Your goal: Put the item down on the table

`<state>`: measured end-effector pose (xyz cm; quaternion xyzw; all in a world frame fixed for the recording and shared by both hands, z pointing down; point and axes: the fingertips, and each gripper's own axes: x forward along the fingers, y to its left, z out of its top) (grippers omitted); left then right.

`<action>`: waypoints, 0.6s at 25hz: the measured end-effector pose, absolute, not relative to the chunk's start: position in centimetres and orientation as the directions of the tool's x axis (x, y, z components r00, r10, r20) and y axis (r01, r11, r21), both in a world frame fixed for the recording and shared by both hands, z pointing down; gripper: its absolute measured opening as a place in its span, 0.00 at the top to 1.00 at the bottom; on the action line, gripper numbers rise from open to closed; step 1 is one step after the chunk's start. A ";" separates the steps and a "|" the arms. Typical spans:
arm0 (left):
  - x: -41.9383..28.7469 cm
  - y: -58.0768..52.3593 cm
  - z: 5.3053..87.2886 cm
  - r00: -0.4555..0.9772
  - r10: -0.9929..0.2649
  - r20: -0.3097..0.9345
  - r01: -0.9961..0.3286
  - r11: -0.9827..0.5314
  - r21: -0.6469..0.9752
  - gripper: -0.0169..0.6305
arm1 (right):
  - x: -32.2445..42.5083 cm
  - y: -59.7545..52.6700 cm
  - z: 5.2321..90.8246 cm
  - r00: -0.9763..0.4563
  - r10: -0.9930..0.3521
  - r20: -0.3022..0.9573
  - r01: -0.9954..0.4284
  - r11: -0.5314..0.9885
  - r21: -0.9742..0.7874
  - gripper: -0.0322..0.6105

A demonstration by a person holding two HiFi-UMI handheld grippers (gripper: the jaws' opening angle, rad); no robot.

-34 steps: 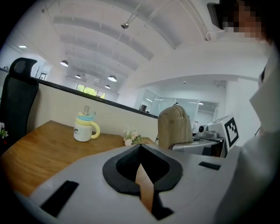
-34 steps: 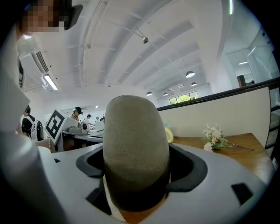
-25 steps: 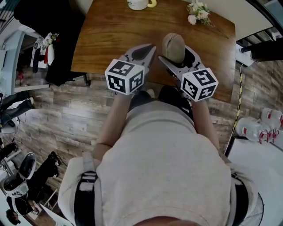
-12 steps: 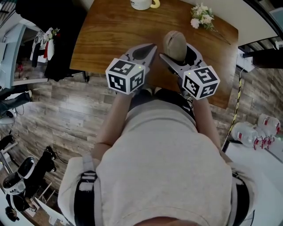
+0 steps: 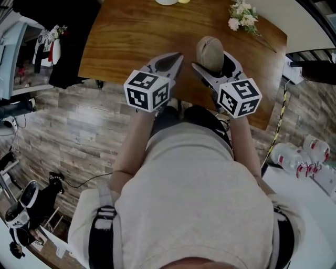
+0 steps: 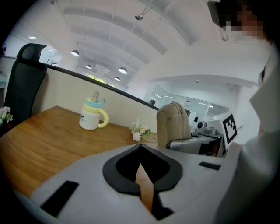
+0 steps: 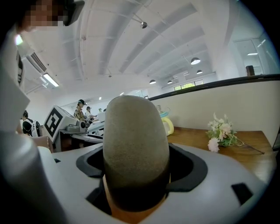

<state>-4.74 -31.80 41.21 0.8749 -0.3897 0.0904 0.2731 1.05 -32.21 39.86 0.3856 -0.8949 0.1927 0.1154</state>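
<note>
Head view, item: a tan, round-topped pouch (image 5: pixel 210 51) stands upright over the worktop (image 5: pixel 131 37), close to its near edge and right of the middle.
Head view, right gripper (image 5: pixel 214 62): its fingers pinch the pouch from both sides low down, likely so it stays upright for setting down.
Head view, left gripper (image 5: pixel 176 59): it hangs over the near edge just beside the pouch, apart from it, out of the path.
Head view, surroundings: a flower sprig (image 5: pixel 241 16) lies at the far right corner and a mug (image 5: pixel 169 1) sits at the far edge, both well apart from the pouch.
Left gripper view, fingers: pressed together with nothing between them; only a sliver of wood shows through the slit.
Left gripper view, pouch: upright to the right, base hidden, so contact with the worktop cannot be told.
Right gripper view, fingers: clamped on the pouch, which fills the middle; wood shows beneath it.
Right gripper view, obstacles: mug and flowers lie farther off toward the far edge; the wood directly below looks free, so lowering straight down seems unhindered.
</note>
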 end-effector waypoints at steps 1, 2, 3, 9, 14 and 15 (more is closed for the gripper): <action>-4.7 -31.8 41.5 0.678 -0.632 0.377 -0.733 -0.542 0.411 0.95 | 1.2 -32.3 40.2 -0.675 -0.643 0.362 -0.735 0.628 -0.256 0.31; -4.8 -31.9 41.9 0.674 -0.631 0.384 -0.736 -0.535 0.414 0.95 | 1.3 -32.4 40.6 -0.674 -0.639 0.371 -0.735 0.628 -0.255 0.31; -4.8 -31.9 42.3 0.671 -0.630 0.392 -0.739 -0.527 0.419 0.95 | 1.3 -32.5 41.1 -0.674 -0.634 0.380 -0.735 0.627 -0.257 0.31; -5.3 -32.0 45.1 0.651 -0.617 0.442 -0.757 -0.480 0.445 0.95 | 1.3 -32.9 44.0 -0.679 -0.593 0.433 -0.728 0.622 -0.289 0.31; -5.4 -32.6 47.4 0.639 -0.600 0.481 -0.767 -0.455 0.453 0.95 | 1.4 -33.8 46.2 -0.672 -0.563 0.481 -0.724 0.635 -0.267 0.31; -5.4 -32.8 47.8 0.638 -0.597 0.486 -0.768 -0.451 0.454 0.95 | 1.5 -34.1 46.6 -0.669 -0.558 0.492 -0.724 0.637 -0.263 0.31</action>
